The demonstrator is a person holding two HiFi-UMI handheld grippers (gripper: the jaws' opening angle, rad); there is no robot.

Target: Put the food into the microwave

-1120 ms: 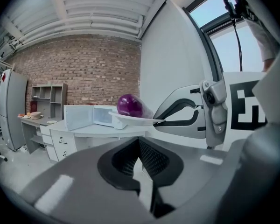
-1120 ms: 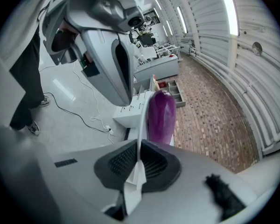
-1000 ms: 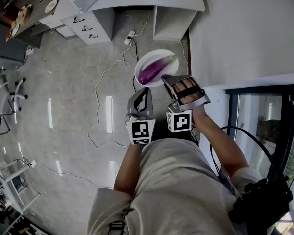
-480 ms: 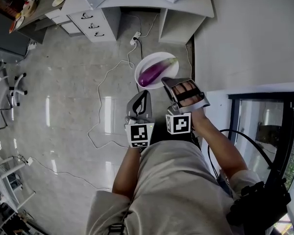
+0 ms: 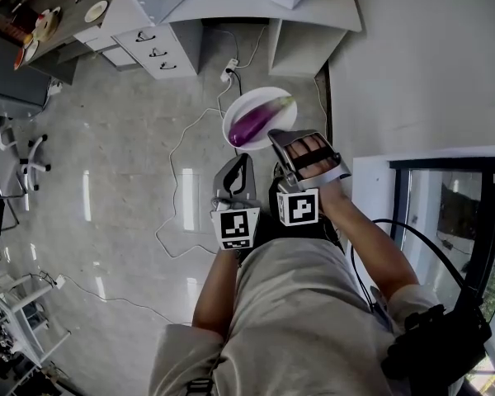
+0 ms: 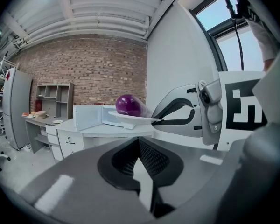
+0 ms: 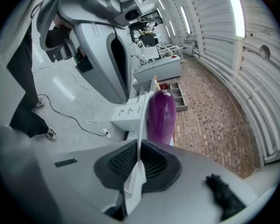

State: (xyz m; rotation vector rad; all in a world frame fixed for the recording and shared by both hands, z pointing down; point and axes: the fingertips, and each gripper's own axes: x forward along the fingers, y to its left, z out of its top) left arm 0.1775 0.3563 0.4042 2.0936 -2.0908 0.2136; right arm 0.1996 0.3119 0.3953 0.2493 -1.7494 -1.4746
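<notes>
Polished grey flooring (image 5: pixel 107 180) is filling most of the head view, with a loose white cable (image 5: pixel 177 151) trailing across it and a white desk (image 5: pixel 231 7) with a drawer unit (image 5: pixel 157 48) sitting at 12 o'clock. In the left gripper view the microwave (image 6: pixel 88 117) is standing on that desk with its door hanging open toward 9 o'clock. The person is standing over the floor and holding both grippers out in front of the body. The right gripper (image 5: pixel 274 136) is clamping the near rim of a white plate (image 5: pixel 235 106). Its own view is showing that rim edge-on, pinched between the dark ribbed pads. The plate is hanging in the air at about 11 o'clock from that gripper, well short of the desk and not resting on anything. A purple eggplant (image 5: pixel 260 118) is lying across the plate, its green stem end pointing to 2 o'clock. The left gripper (image 5: pixel 243 160) is hovering just beside the right one, at about 7 o'clock from the plate and not touching it. Its jaws are sitting together with nothing caught between them. The marker cubes (image 5: pixel 236 228) are showing at 6 o'clock of each gripper, close to the person's light shirt (image 5: pixel 305 320). A white wall (image 5: pixel 429 56) is running along 3 o'clock, with a dark-framed window (image 5: pixel 445 213) below it.
</notes>
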